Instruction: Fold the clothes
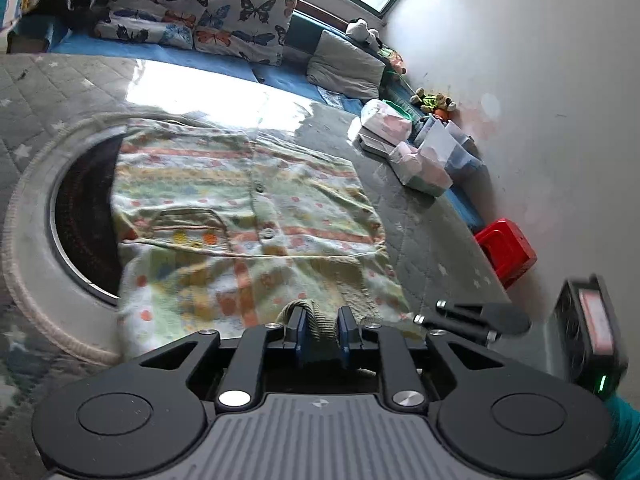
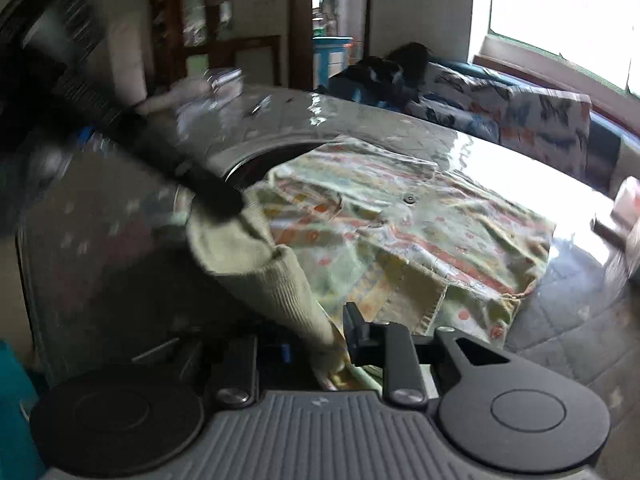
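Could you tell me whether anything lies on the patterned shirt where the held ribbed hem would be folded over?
Nothing visible does: both the left claw and the right claw grip the ribbed hem, and the shirt is bare.

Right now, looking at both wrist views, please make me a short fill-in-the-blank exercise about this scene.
1. The left gripper is shut on the garment's ribbed ____.
2. The patterned cardigan closes with ____ down its front.
3. The cushions behind the mat are printed with ____.
4. The stool by the wall is ____ in colour.

Missing words: hem; buttons; butterflies; red
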### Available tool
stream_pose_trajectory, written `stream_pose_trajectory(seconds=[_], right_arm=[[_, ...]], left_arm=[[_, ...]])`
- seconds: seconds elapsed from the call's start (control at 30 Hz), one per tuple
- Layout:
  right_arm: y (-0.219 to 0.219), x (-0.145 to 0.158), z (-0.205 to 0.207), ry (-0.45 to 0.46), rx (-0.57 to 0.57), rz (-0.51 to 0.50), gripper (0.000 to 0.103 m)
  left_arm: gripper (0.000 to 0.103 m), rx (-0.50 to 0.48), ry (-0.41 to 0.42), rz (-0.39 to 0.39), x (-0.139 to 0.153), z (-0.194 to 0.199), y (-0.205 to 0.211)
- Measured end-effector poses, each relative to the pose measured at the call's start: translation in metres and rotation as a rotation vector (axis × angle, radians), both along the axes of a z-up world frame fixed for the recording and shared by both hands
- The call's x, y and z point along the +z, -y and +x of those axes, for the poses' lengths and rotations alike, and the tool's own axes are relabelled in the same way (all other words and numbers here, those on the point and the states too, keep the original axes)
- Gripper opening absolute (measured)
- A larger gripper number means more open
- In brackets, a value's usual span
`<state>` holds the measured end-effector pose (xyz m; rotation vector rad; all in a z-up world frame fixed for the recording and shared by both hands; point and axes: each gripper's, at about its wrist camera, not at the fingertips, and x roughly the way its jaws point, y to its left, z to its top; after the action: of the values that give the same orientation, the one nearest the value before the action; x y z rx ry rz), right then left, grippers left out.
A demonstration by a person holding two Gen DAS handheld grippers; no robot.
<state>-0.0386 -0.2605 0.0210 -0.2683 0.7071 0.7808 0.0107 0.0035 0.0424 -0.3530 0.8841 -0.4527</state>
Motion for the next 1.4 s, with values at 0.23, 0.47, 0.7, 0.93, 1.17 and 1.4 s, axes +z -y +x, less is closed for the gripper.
stream_pose_trajectory(seconds=[0.23,0.47,0.7,0.93,1.17,1.4], right_arm=[[0.008,0.017,0.024,-0.045,-0.071,0.125,0.014],[0.008,0.027,0.033,-0.026,-0.094,0.151,0.013],[0.012,0.028,0.030,-0.020,-0.112,0.158,0.011],[0.021,0.033,0.016,0.008,-0.111,0.180,0.009],[0.041,0.051,-0.017,0.021,-0.081,0.182,0.009],[0.053,0.068,-0.066,-0.001,-0.005,0.156,0.008]], left_arm=[[0.049,0.008,0.150,0.175,0.003,-0.033,-0.018],[0.054,-0.042,0.319,0.409,-0.014,-0.046,-0.003],[0.037,-0.098,0.441,0.551,-0.033,-0.047,0.003],[0.009,-0.120,0.507,0.539,-0.023,-0.056,-0.006],[0.009,-0.183,0.500,0.464,0.002,-0.091,-0.007],[0.009,-0.230,0.448,0.388,0.022,-0.136,-0.013]])
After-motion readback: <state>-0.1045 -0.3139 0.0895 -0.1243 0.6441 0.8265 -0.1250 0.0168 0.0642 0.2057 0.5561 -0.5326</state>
